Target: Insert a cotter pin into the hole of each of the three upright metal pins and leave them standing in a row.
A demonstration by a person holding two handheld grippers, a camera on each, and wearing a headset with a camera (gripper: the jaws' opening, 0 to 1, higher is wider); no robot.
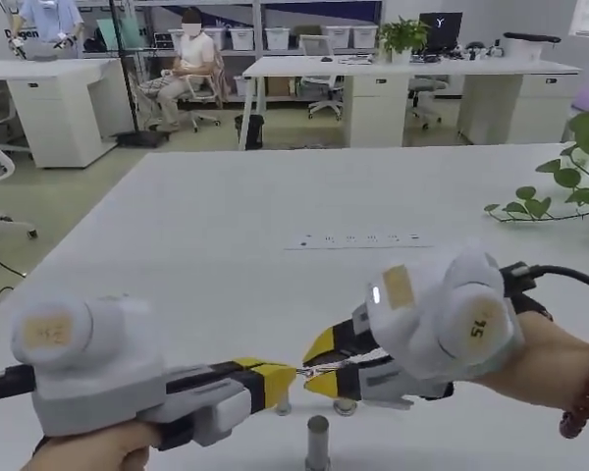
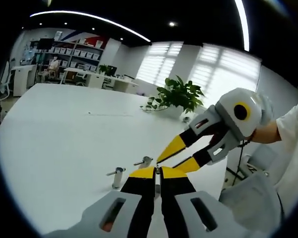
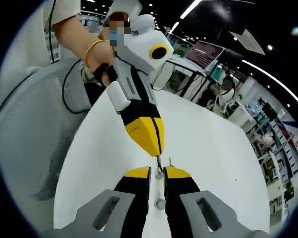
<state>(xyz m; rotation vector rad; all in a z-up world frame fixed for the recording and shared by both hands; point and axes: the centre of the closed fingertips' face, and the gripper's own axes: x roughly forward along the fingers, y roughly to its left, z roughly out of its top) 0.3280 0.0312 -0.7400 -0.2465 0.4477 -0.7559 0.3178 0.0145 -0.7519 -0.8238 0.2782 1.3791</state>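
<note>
My left gripper (image 1: pixel 287 373) comes in from the lower left, shut on a thin cotter pin (image 1: pixel 309 367) that sticks out past its yellow tips. My right gripper (image 1: pixel 312 369) faces it from the right, jaws spread, with the pin's free end between them. In the right gripper view the cotter pin (image 3: pixel 159 166) runs from the left gripper (image 3: pixel 159 152) down to my own tips (image 3: pixel 157 171). One upright metal pin (image 1: pixel 318 442) stands near the front edge. Two more metal pins (image 2: pixel 118 176) (image 2: pixel 145 161) stand beyond the left gripper (image 2: pixel 158 171), each with a small piece sticking out sideways.
The white table (image 1: pixel 275 226) stretches far ahead, with a row of small marks (image 1: pixel 358 238). A potted plant (image 1: pixel 564 182) leans in at the right edge. Desks, chairs and a seated person (image 1: pixel 187 64) are in the room behind.
</note>
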